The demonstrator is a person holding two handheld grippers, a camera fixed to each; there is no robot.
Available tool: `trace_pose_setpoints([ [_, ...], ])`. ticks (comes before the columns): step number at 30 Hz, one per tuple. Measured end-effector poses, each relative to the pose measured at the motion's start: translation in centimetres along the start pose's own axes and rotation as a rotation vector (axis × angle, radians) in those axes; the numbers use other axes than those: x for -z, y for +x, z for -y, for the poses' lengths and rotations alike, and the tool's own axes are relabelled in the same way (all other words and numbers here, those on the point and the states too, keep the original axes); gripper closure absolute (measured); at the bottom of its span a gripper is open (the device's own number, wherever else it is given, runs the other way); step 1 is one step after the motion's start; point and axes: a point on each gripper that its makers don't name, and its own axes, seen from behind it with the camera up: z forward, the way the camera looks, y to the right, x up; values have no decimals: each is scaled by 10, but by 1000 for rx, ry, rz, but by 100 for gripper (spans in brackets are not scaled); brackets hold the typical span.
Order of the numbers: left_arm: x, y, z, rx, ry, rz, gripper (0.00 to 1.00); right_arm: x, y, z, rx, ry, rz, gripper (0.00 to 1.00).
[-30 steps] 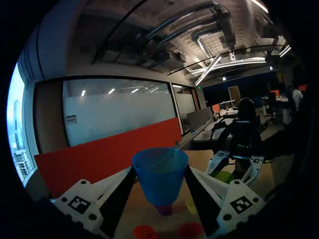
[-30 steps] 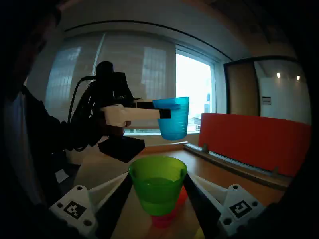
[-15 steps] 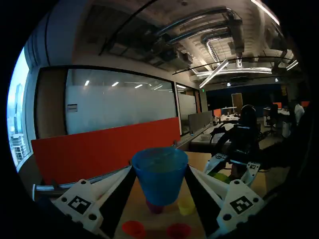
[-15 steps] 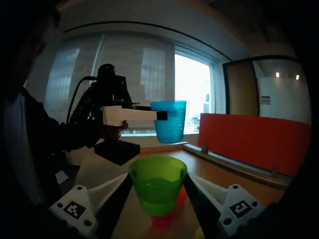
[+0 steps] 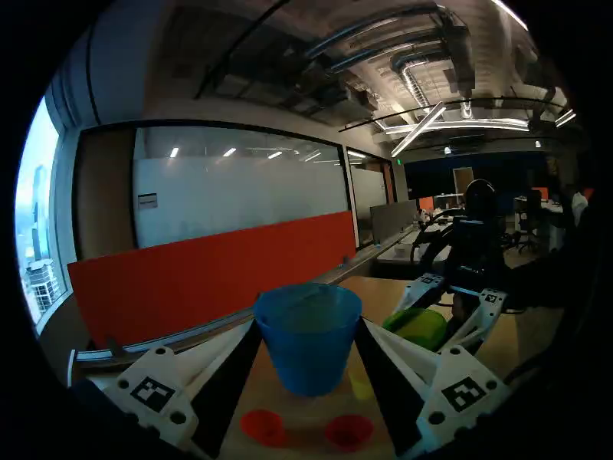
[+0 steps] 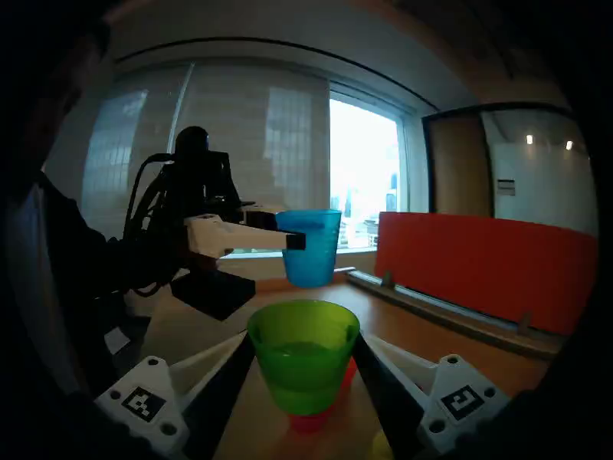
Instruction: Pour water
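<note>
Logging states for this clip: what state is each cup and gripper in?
blue cup: upright, held off the table, contents unclear.
green cup: upright, partly filled with liquid.
left gripper: shut on blue cup.
right gripper: shut on green cup.
red cups: standing on the table.

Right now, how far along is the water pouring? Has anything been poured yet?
Done: both cups are picked up. The left gripper grips the blue cup, and the right gripper grips the green cup, which holds some liquid. In hand: both cups are upright and apart, over the table. Left: bring one over the other and tilt it. No stream shows, so the pour itself looks not yet begun.
</note>
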Motion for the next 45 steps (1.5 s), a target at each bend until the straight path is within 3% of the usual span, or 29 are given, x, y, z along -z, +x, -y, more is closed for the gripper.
trace_pose_setpoints([
  [27, 42, -81, 12, 20, 86, 143, 16, 26, -34, -21, -13, -56, 105, 11],
  [36, 48, -102, 9, 35, 90, 187, 15, 31, -46, -22, -14, -59, 140, 11],
  [45, 48, -132, -4, 29, 69, 268, 15, 38, -63, -25, -27, -63, 177, 11],
])
